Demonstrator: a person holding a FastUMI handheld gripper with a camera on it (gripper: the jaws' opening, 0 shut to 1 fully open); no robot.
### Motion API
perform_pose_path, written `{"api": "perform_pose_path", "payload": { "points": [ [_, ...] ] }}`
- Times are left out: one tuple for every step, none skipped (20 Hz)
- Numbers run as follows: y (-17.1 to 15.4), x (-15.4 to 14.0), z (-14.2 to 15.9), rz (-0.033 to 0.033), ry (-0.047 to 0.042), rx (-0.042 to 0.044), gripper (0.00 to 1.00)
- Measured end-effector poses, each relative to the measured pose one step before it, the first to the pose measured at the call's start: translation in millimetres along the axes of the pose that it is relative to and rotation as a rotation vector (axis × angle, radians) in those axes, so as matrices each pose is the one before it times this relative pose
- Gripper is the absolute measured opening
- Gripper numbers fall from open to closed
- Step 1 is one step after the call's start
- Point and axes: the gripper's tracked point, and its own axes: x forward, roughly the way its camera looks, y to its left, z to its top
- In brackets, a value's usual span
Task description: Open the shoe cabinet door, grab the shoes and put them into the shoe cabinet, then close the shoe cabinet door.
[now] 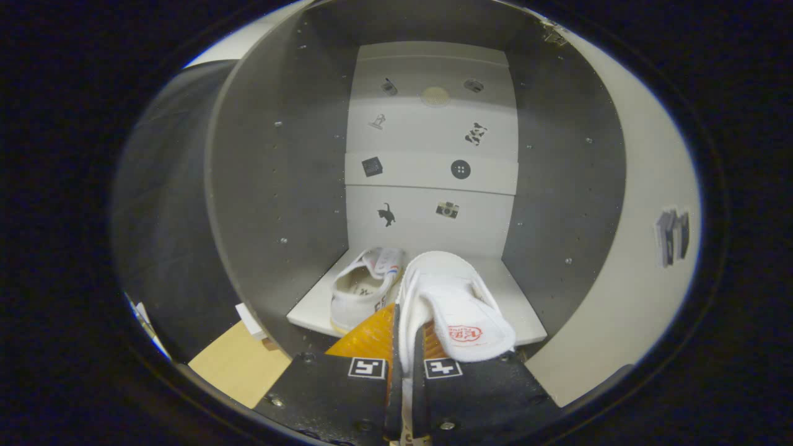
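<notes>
open shoe cabinet (272, 186), grey side walls, pale back panel with small picture stickers. first shoe (362, 288) on left of white shelf (310, 319), striped tab, print too small to read. gripper (406, 353) pinched narrow on second shoe (455, 310), red round stamp on tongue, probably brand mark, unreadable. free shelf right of it.

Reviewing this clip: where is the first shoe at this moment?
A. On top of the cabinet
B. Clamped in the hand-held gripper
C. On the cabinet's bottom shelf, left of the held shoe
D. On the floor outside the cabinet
C: the first shoe lies on the bottom shelf inside the open cabinet, while the hand-held gripper pinches the second shoe beside it.
</notes>
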Motion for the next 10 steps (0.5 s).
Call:
{"api": "perform_pose_path", "payload": {
  "points": [
    [-4.27, 14.79, 7.39, -0.01486, 0.00285, 0.0022, 0.1],
    [-4.16, 12.2, 7.92, -0.01541, -0.00068, -0.00426, 0.1],
    [-2.64, 10.3, 7.17, -0.01175, -0.00131, -0.00815, 0.1],
    [-1.73, 11.63, 4.24, -0.00666, 0.00644, -0.01766, 0.1],
    [-0.26, 9.03, 4.52, 0.00026, -0.00086, -0.00742, 0.1],
    [1.4, 10.86, 3.03, 0.0047, 0.00567, -0.00579, 0.1],
    [-0.76, 9.54, 0.42, 0.00317, 0.01059, -0.00608, 0.1],
    [-0.02, 8.35, 0.81, 0.00622, 0.00635, 0.00159, 0.1],
    [0.18, 7.72, 0.61, 0.00635, 0.00048, 0.01142, 0.1],
    [-1.02, 7.63, -1.11, 0.00298, 0.00974, 0.00908, 0.1]
  ]
}}
